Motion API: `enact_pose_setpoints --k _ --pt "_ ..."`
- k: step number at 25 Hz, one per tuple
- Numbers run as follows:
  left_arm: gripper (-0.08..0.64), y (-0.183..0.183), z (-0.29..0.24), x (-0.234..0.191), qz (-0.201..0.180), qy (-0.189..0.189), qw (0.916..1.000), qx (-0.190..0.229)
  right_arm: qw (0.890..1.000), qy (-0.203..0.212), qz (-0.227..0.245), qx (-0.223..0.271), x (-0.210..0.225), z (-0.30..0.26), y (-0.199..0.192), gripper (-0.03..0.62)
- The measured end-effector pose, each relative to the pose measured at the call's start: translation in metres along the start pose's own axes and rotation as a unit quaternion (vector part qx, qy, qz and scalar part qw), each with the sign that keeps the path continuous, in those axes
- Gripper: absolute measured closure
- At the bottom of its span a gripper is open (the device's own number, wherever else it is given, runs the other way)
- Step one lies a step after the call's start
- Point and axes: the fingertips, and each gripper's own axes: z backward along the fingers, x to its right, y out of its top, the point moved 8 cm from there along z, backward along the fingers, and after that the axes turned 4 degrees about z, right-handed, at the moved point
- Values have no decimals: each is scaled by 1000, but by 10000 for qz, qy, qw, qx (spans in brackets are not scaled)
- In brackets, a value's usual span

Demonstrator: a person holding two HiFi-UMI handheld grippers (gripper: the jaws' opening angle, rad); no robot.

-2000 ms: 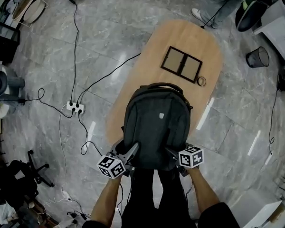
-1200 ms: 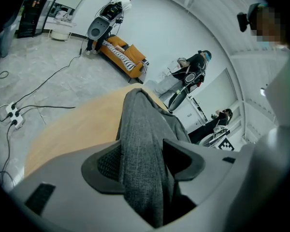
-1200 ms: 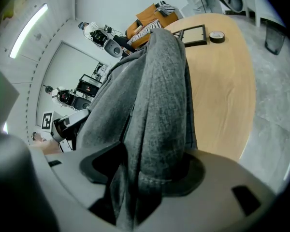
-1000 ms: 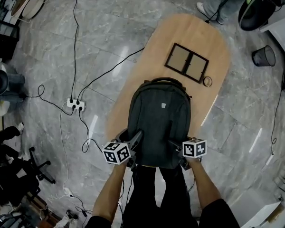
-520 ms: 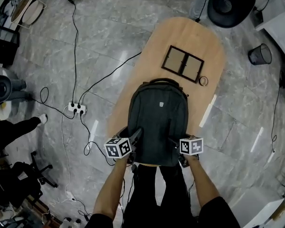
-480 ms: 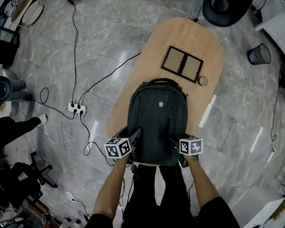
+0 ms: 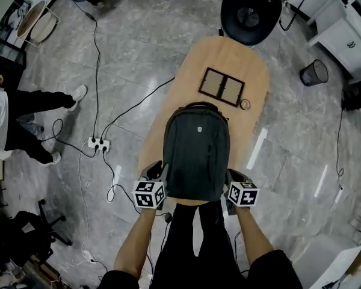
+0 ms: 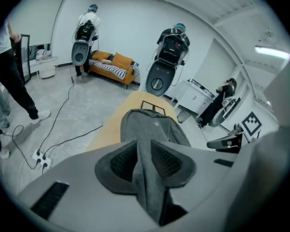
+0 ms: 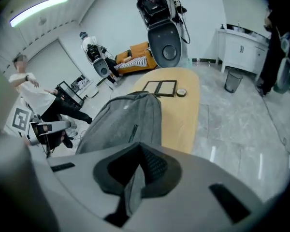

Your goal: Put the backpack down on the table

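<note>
The dark grey backpack (image 7: 195,155) lies face up on the near end of the oval wooden table (image 7: 253,71), its bottom edge over the table's near rim. My left gripper (image 7: 159,172) is at its lower left corner. In the left gripper view its jaws are closing, and a fold of the backpack's (image 8: 150,129) fabric is pinched between the pads of the left gripper (image 8: 144,163). My right gripper (image 7: 228,176) is at the lower right corner. That right gripper (image 9: 137,170) is shut on a strip of the backpack's (image 9: 121,120) fabric.
A black double picture frame (image 7: 221,87) and a small ring (image 7: 245,105) lie on the table's far half. A black round machine (image 7: 249,11) stands beyond the table. A power strip (image 7: 98,143) with cables lies on the floor at left. A person (image 7: 24,110) stands nearby; a bin (image 7: 313,72) stands at right.
Both grippers stood open beside the backpack's bottom corners; now both have closed on its fabric and risen. A person has walked into view at the left.
</note>
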Motion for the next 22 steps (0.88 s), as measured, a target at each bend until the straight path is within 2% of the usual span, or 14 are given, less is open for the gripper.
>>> enact_pose_setpoints --k 3,7,10,15,22 --pt "511 9 19 27 -448 -169 9988 124 9999 6 100 99 -19 21 1 581" --pt "520 23 50 61 -792 -411 9951 434 9992 107 84 389 -49 54 2 581" --pt "520 27 75 79 -985 -453 9922 609 9963 213 311 777 -79 83 2 581" --pt "518 27 118 114 -941 -572 9906 815 9888 329 694 1280 -113 132 0 583" --pt "520 11 173 147 -919 -474 9888 1075 9820 492 822 1628 -131 191 -20 583"
